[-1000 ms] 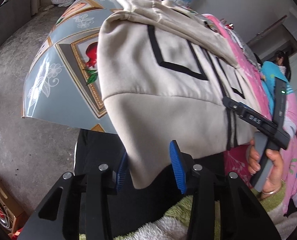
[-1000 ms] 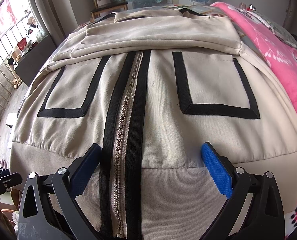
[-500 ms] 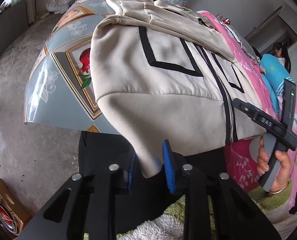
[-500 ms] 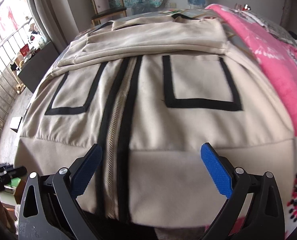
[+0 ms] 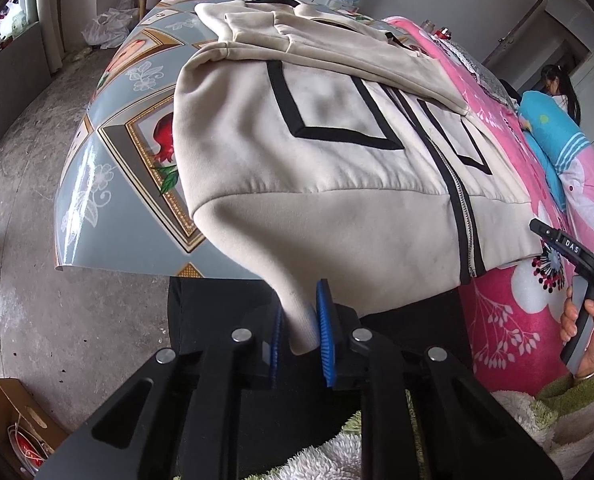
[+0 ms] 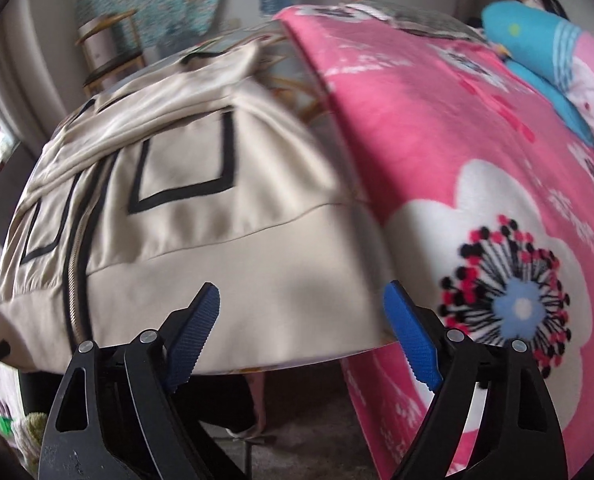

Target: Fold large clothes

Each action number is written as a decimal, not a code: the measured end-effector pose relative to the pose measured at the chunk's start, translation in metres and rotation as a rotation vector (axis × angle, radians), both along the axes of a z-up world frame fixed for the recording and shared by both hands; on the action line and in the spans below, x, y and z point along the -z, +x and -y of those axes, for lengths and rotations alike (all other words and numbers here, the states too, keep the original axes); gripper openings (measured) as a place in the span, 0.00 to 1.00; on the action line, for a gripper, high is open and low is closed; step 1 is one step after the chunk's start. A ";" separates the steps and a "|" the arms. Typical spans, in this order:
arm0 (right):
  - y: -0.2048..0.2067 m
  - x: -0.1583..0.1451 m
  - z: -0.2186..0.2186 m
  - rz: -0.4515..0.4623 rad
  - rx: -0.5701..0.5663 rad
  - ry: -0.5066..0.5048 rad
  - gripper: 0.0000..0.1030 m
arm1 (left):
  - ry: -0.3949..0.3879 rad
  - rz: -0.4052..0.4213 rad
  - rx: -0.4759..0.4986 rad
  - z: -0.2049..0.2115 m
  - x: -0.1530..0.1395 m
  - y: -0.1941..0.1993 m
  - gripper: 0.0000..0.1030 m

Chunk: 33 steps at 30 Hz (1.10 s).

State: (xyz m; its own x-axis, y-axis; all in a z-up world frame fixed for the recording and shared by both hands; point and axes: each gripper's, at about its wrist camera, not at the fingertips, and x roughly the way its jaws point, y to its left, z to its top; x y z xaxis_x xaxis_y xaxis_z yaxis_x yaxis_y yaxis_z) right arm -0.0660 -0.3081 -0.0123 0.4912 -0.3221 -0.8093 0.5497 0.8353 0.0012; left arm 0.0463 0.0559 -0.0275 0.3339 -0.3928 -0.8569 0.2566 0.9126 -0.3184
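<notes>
On the table (image 5: 109, 184): jacket (image 5: 337, 168), cream with black trim and a zip down the middle, lies front up with its sleeves folded across the chest; its hem hangs over the near edge
Beside it: pink blanket (image 6: 437, 128), touching the jacket's right side
Left gripper (image 5: 299, 326): jaws closing on the left corner of the hem, a pinch of hem band (image 5: 297, 320) between the blue pads, which press on it
Right gripper (image 6: 301, 332): jaws closing but wide apart, hovering before the right part of the hem; nothing between the pads; view blurred
Fabric: thick, soft knit, judged limp and fairly heavy for cloth; it sags where unsupported and creases readily
Slip: judged low, since the ribbed pads bite into the doubled band
Best hold: the two hem corners, where the band is thickest and least stretchy
Caution: a one-sided lift would likely skew the fold; the zip adds a stiffer line down the middle
</notes>
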 end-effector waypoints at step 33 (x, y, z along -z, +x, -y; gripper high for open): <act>-0.008 -0.044 0.000 0.038 0.014 0.005 0.04 | -0.364 0.084 0.025 -0.016 -0.075 0.027 0.05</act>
